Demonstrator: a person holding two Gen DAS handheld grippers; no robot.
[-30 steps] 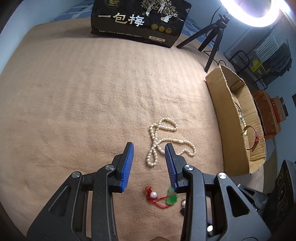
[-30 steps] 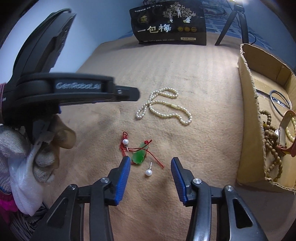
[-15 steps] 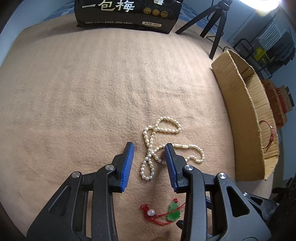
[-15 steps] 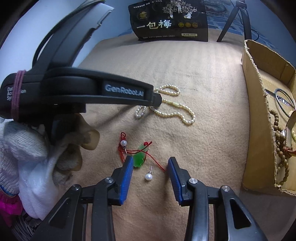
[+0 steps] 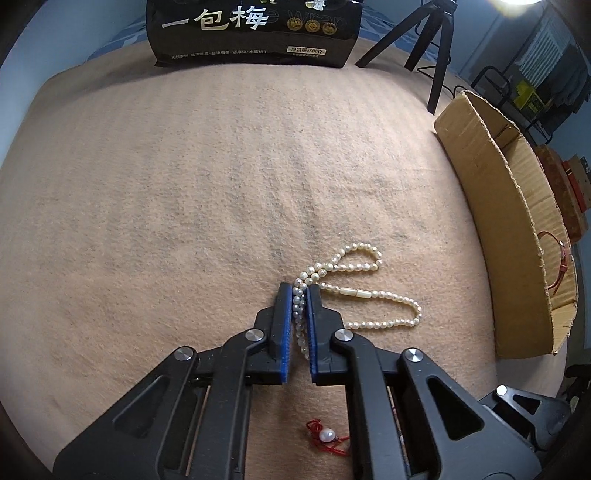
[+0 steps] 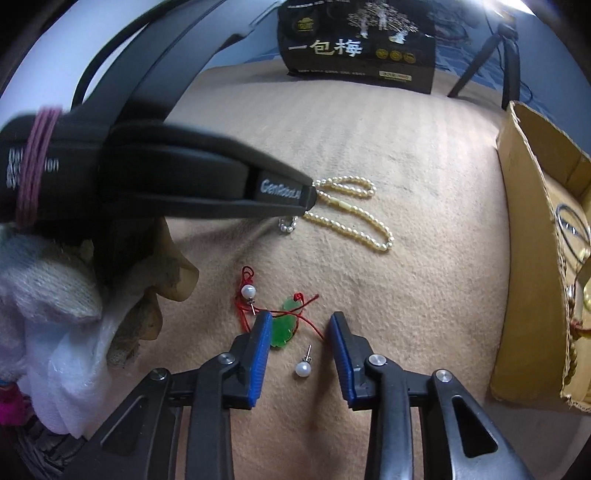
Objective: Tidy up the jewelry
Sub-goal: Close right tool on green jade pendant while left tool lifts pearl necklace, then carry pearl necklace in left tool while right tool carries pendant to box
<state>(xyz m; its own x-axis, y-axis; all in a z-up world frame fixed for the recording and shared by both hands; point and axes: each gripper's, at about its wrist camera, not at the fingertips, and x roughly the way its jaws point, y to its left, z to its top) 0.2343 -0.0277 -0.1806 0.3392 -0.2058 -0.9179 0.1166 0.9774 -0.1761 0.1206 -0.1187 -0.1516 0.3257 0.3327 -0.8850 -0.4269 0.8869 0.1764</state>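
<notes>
A white pearl necklace (image 5: 369, 293) lies on the tan blanket; it also shows in the right wrist view (image 6: 354, 221). My left gripper (image 5: 300, 290) is shut on the necklace's left strands, low on the blanket, and appears from the side in the right wrist view (image 6: 310, 199). My right gripper (image 6: 300, 321) is open above a green pendant on red cord (image 6: 282, 326), with a loose pearl stud earring (image 6: 302, 367) between its fingers. A second pearl earring with red cord (image 6: 248, 291) lies to the left; it also shows in the left wrist view (image 5: 327, 435).
A cardboard box (image 5: 517, 229) stands at the right, holding bracelets and a red strap (image 5: 559, 266); its wall (image 6: 524, 258) is also in the right wrist view. A black snack bag (image 5: 251, 33) and a tripod (image 5: 436, 55) stand at the blanket's far edge.
My left gripper has moved forward over the pearl necklace and closed on its strands. My right gripper has lowered slightly over the pendant and stud, still open.
</notes>
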